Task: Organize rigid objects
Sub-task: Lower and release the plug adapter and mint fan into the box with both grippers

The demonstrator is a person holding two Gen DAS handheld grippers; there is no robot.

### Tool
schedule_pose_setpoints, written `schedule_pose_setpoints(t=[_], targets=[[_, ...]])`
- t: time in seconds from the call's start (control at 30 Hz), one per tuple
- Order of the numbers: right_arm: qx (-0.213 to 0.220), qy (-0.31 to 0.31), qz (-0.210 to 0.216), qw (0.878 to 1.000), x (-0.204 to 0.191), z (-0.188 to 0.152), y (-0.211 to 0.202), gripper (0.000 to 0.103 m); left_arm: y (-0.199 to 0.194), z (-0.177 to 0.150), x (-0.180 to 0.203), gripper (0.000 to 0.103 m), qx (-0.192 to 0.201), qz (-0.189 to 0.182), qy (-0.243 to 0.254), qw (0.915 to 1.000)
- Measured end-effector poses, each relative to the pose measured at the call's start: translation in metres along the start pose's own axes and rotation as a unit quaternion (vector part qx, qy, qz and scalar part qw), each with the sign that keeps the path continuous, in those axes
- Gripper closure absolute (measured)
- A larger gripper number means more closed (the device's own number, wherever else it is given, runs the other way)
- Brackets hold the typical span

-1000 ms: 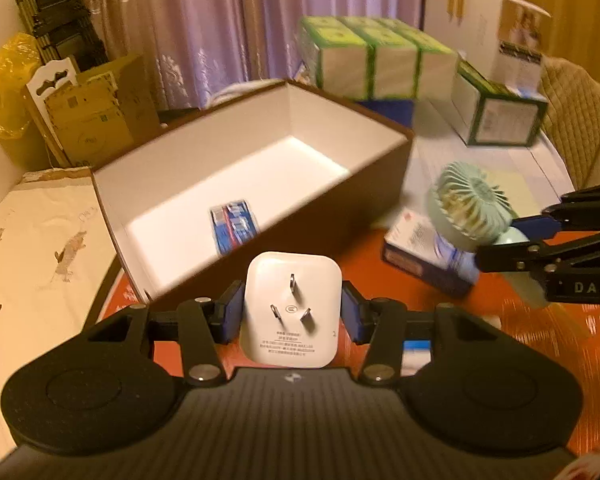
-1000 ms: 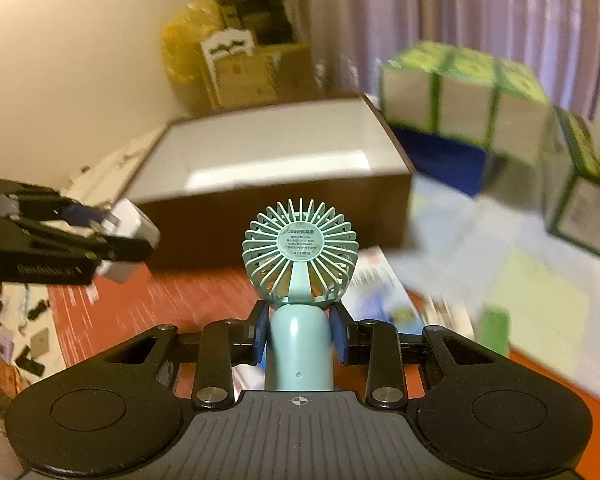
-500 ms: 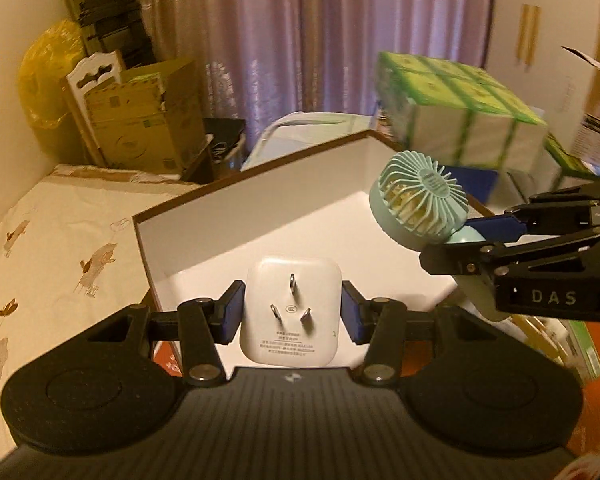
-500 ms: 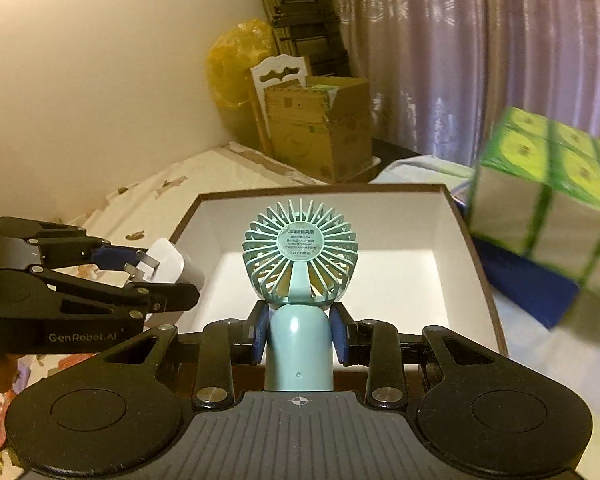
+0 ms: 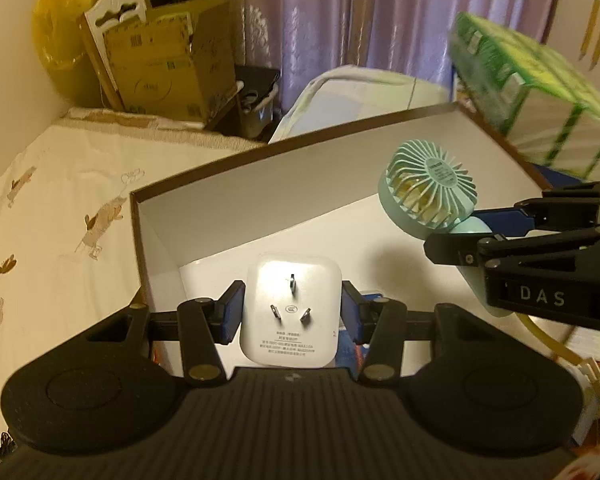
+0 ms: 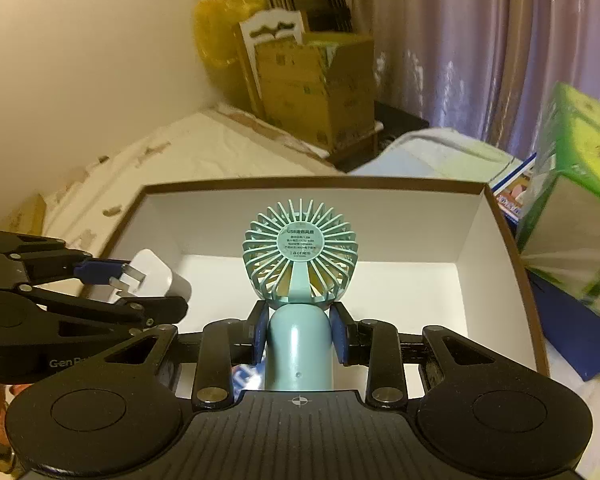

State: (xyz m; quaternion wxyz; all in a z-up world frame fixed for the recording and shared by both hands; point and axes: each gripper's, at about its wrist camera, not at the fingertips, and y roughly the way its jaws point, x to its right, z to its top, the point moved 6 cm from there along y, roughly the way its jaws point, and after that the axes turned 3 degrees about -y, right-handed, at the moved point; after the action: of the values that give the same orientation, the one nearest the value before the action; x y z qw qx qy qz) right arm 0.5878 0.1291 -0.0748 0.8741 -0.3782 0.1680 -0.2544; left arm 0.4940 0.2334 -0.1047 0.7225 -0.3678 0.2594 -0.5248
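Observation:
My left gripper (image 5: 291, 312) is shut on a white plug adapter (image 5: 290, 312), held above the near left part of an open brown box with white inside (image 5: 236, 200). My right gripper (image 6: 299, 334) is shut on the handle of a mint handheld fan (image 6: 300, 258), head up, above the same box (image 6: 508, 240). In the left wrist view the fan (image 5: 428, 188) and right gripper (image 5: 496, 226) come in from the right. In the right wrist view the adapter (image 6: 152, 276) and left gripper (image 6: 112, 284) are at the left. A small blue packet (image 5: 346, 350) lies in the box, mostly hidden.
A cream patterned cloth (image 5: 52, 216) covers the surface left of the box. Cardboard boxes (image 5: 168, 60) and a yellow bag (image 5: 56, 28) stand by the wall. Green cartons (image 5: 540, 92) are at the right. Purple curtains (image 6: 480, 40) hang behind.
Both grippers have risen and moved forward from the red mat to above the box, still holding the adapter and the fan. The box now fills the views.

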Motion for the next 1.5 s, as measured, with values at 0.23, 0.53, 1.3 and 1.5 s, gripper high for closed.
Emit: schedule_pose_setpoints(t=[0.23, 0.53, 1.3, 1.5], targets=[[-0.043, 0.006, -0.006, 0.999, 0.013, -0.001, 0.039, 0.073, 0.033, 0.005, -0.003, 0.057, -0.026, 0.003, -0.01, 0.9996], [-0.055, 0.019, -0.018, 0.998, 0.023, -0.003, 0.066, 0.073, 0.059, 0.006, -0.003, 0.057, -0.048, 0.007, -0.001, 0.9988], [-0.03, 0.043, -0.005, 0.999, 0.018, -0.017, -0.001, 0.042, 0.006, 0.02, 0.003, 0.039, 0.019, 0.003, 0.026, 0.9995], [0.02, 0.06, 0.004, 0.998, 0.008, -0.021, -0.044, 0.042, -0.031, 0.007, 0.0, 0.039, 0.034, -0.002, 0.018, 0.9992]])
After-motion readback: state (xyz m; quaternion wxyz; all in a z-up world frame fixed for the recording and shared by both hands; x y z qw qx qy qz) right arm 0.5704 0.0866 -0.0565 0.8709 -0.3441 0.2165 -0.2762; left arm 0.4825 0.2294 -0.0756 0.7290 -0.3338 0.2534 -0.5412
